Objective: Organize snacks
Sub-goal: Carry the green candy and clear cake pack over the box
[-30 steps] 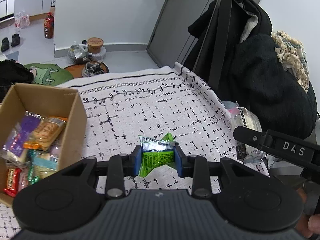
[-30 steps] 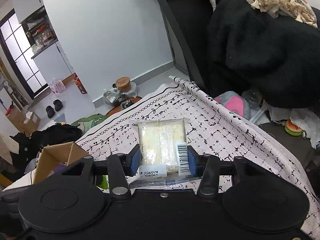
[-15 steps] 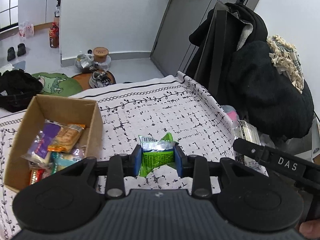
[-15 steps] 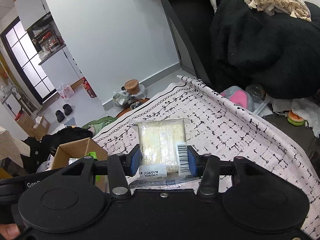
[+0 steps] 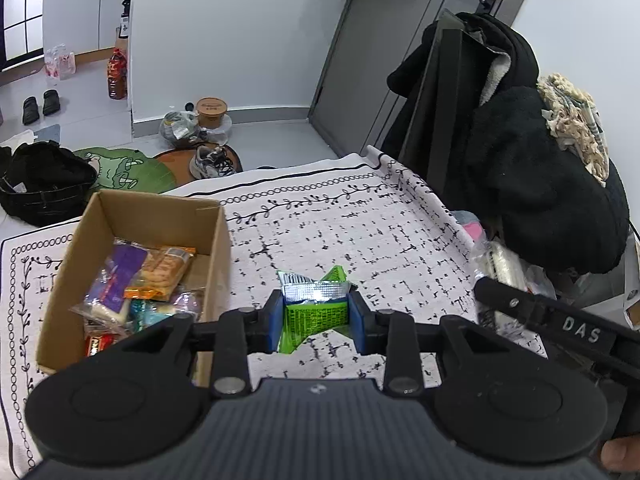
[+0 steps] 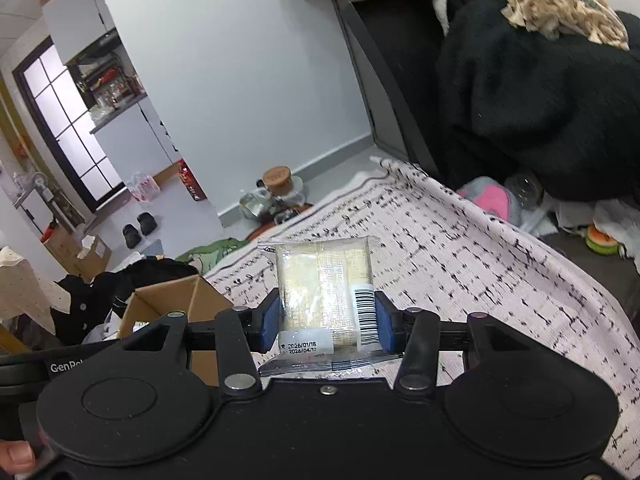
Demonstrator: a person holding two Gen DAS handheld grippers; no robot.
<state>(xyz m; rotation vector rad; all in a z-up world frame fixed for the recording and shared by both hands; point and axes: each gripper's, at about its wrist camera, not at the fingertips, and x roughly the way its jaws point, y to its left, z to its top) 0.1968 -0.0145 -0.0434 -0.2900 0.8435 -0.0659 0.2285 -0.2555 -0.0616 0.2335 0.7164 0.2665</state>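
My left gripper (image 5: pixel 316 318) is shut on a green snack packet (image 5: pixel 314 314) with a silver top, held above the patterned tablecloth (image 5: pixel 340 220). To its left stands an open cardboard box (image 5: pixel 216 240) with several wrapped snacks (image 5: pixel 156 268) inside. My right gripper (image 6: pixel 325 322) is shut on a clear packet of pale crackers (image 6: pixel 324 284) with a barcode and date label. In the right wrist view the cardboard box (image 6: pixel 168 300) shows at lower left, beyond the left gripper's black body (image 6: pixel 60 364).
Black coats (image 5: pixel 540 184) hang over a dark chair at the table's right edge. The right gripper's arm (image 5: pixel 560 328) crosses the lower right of the left wrist view. Shoes, a green mat (image 5: pixel 128 168) and jars lie on the floor beyond the table.
The left gripper with the green packet has risen and drawn back, so the whole box now shows at its left. The right gripper kept its cracker packet and shifted slightly toward the box.
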